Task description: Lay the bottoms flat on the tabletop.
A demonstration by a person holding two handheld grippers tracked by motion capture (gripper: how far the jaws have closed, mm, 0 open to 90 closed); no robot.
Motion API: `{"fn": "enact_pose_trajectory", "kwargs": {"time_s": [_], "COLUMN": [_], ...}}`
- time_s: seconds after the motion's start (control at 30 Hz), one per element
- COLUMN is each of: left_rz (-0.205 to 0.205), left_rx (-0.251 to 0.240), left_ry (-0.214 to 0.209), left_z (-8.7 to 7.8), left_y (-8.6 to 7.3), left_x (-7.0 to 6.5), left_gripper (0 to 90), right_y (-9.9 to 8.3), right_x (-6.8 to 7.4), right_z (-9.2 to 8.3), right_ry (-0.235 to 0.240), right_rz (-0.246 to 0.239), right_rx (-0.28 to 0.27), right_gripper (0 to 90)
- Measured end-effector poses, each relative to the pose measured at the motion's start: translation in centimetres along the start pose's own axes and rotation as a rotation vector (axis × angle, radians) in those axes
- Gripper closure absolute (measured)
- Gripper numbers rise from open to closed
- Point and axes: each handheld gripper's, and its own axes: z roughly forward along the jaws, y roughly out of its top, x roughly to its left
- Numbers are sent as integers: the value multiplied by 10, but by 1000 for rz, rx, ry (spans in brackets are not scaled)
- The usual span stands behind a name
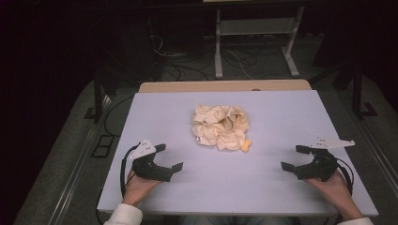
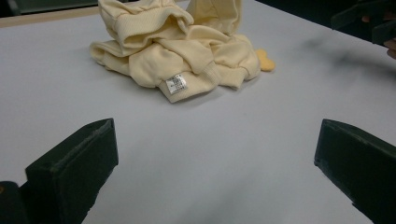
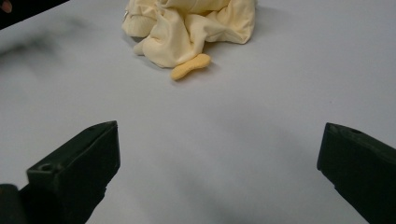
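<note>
Nearest us, we hold the left gripper (image 1: 168, 157) and the right gripper (image 1: 293, 157) low over the pale lilac-grey table (image 1: 277, 117), each with its black jaws spread wide and nothing between them; they sit well apart, near the front corners. Farther off, at the table's middle, we see the crumpled cream-yellow knitted garment (image 1: 219, 127) lying in a heap, a white label (image 2: 176, 84) showing on one cuff; a small orange-yellow piece (image 1: 246, 145) touches its near right edge.

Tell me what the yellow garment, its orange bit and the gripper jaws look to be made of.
Garment: soft matte knit, likely cotton fleece; ribbed cuffs, limp folds, sewn label.
Orange bit: thicker and flat, maybe felt or padded fabric; hard to tell.
Left gripper and right gripper: jaws matte black, hard-edged blocks, probably plastic, perhaps rubber-faced.
</note>
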Motion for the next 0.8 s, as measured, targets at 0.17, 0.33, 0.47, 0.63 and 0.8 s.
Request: {"fn": "enact_pose_trajectory", "kwargs": {"time_s": [0.17, 0.33, 0.47, 0.63, 0.8], "left_rz": [0, 7, 12, 11, 6], "left_rx": [-1, -1, 7, 9, 11], "left_ry": [-10, -30, -33, -33, -30], "left_z": [-1, 0, 1, 1, 1], "left_y": [0, 0, 0, 0, 0], "left_x": [0, -3, -4, -4, -4], "left_gripper": [0, 0, 0, 0, 0], "right_y": [0, 1, 1, 2, 4], "right_x": [0, 1, 3, 7, 10], "right_z": [0, -1, -3, -2, -1], "right_ry": [1, 10, 13, 24, 25], "right_rz": [-1, -6, -7, -13, -20], "right_rx": [0, -5, -8, -2, 0], "right_gripper": [0, 0, 0, 0, 0]}}
